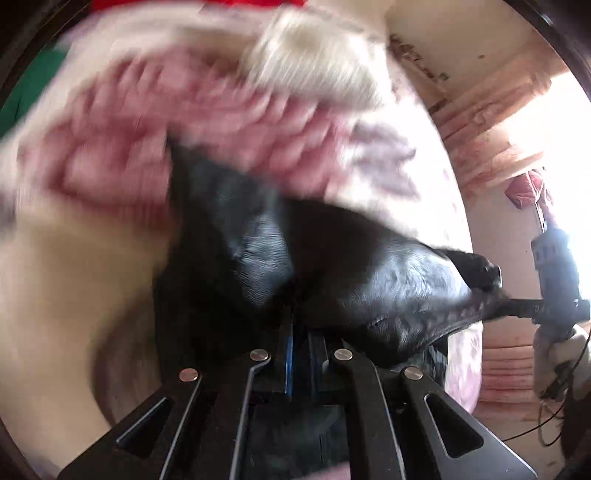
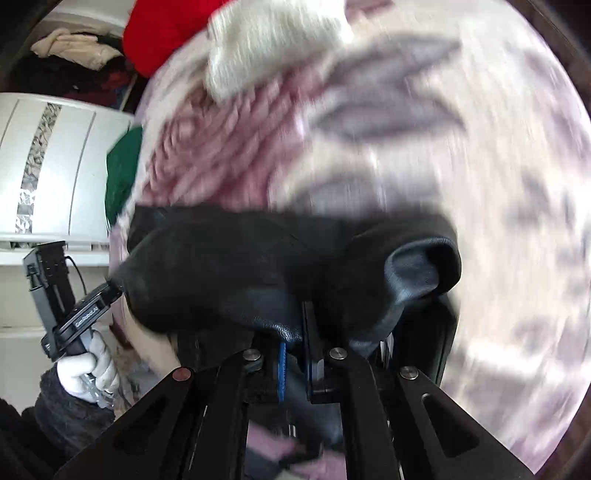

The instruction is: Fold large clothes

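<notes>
The left gripper (image 1: 291, 325) was clamped shut on a black leather-like garment (image 1: 258, 251), its blue-edged fingers (image 1: 289, 365) pinching a fold right at their tips. The material looked grainy and faintly glossy, and it bunched up into soft, puffed ridges just ahead of the jaws, then stretched off to the right as a taut band toward the right gripper (image 1: 554, 280), seen there in a white-gloved hand (image 1: 561, 350).

The right gripper (image 2: 295, 347) was likewise closed tight on the same black garment (image 2: 221, 266), which mounded directly above its fingertips; a rolled, tube-like opening of the material curled just right of the jaws. The garment ran away to the left, where the left gripper (image 2: 77, 314) held its far end. White lettering ran along that tool's body, too small to read surely. A gloved hand (image 2: 88, 369) with a dark knitted sleeve (image 2: 59, 417) gripped its handle.

Beyond the garment lay a pale bedspread (image 2: 461, 177) with blurred greyish-mauve leaf shapes. Farther out sat a chunky pink knit (image 2: 221, 155), a fuzzy cream piece (image 2: 273, 44), something red (image 2: 162, 33) and something green (image 2: 122, 170). Left of these stood a white ribbed cabinet (image 2: 55, 155).
</notes>
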`<state>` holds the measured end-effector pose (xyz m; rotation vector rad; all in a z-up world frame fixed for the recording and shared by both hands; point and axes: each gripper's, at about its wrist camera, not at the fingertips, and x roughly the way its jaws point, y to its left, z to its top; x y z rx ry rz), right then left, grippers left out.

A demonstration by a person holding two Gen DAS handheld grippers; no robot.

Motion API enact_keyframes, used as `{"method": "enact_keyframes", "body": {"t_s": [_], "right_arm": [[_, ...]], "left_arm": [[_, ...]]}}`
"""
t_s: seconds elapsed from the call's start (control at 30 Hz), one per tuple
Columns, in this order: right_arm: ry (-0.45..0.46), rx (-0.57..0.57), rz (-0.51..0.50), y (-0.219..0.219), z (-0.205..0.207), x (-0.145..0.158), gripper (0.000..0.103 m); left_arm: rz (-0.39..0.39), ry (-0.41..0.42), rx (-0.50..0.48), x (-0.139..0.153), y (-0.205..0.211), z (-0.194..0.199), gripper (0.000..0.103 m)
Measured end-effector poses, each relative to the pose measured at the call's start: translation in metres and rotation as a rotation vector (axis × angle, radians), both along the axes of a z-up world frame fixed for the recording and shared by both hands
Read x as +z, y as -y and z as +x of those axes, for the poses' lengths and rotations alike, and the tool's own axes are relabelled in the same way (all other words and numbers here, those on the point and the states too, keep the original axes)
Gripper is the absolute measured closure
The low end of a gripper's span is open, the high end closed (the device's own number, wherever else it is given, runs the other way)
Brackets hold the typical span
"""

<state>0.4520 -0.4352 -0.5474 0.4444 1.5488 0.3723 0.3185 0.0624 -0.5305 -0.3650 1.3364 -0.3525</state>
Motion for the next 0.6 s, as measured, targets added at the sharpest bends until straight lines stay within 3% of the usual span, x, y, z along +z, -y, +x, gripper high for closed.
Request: {"method": "enact_keyframes", "body": {"t_s": [0.1, 0.2, 0.3, 0.37, 0.4, 0.43, 0.5, 0.53, 0.57, 0.6], "right_arm": [[-0.066, -0.006, -0.008, -0.012, -0.044, -0.027, 0.095], [-0.088, 0.0, 0.012, -0.021, -0.068, -0.041, 0.093], [-0.053, -0.008, 0.018, -0.015, -0.091, -0.032, 0.091], [-0.023, -0.01, 0.021, -0.011, -0.103, -0.022, 0.089], [-0.009, -0.016, 0.027, -0.01, -0.103, -0.019, 0.088], [0.01, -0.014, 0.029, -0.01, -0.105, -0.014, 0.086], [0.082, 0.025, -0.017, -0.014, -0.108, 0.001, 0.078], [0.098, 0.044, -0.037, -0.015, -0.109, 0.007, 0.064], [0.106, 0.092, -0.076, -0.022, -0.109, 0.011, 0.035], [0.109, 0.148, -0.116, -0.029, -0.111, 0.013, 0.017]], "left_arm": [[-0.032, -0.091, 0.039, -0.017, -0.004, -0.037, 0.099], [-0.122, -0.134, 0.128, -0.001, -0.015, -0.068, 0.095], [-0.2, -0.13, 0.174, 0.029, -0.026, -0.09, 0.086], [-0.234, -0.15, 0.177, 0.034, -0.034, -0.091, 0.075], [-0.248, -0.16, 0.184, 0.036, -0.039, -0.092, 0.05], [-0.267, -0.158, 0.209, 0.038, -0.047, -0.092, 0.038], [-0.307, -0.147, 0.275, 0.037, -0.06, -0.082, 0.038], [-0.316, -0.146, 0.304, 0.036, -0.066, -0.078, 0.038], [-0.312, -0.134, 0.34, 0.035, -0.072, -0.071, 0.038], [-0.303, -0.118, 0.366, 0.032, -0.076, -0.064, 0.038]]}}
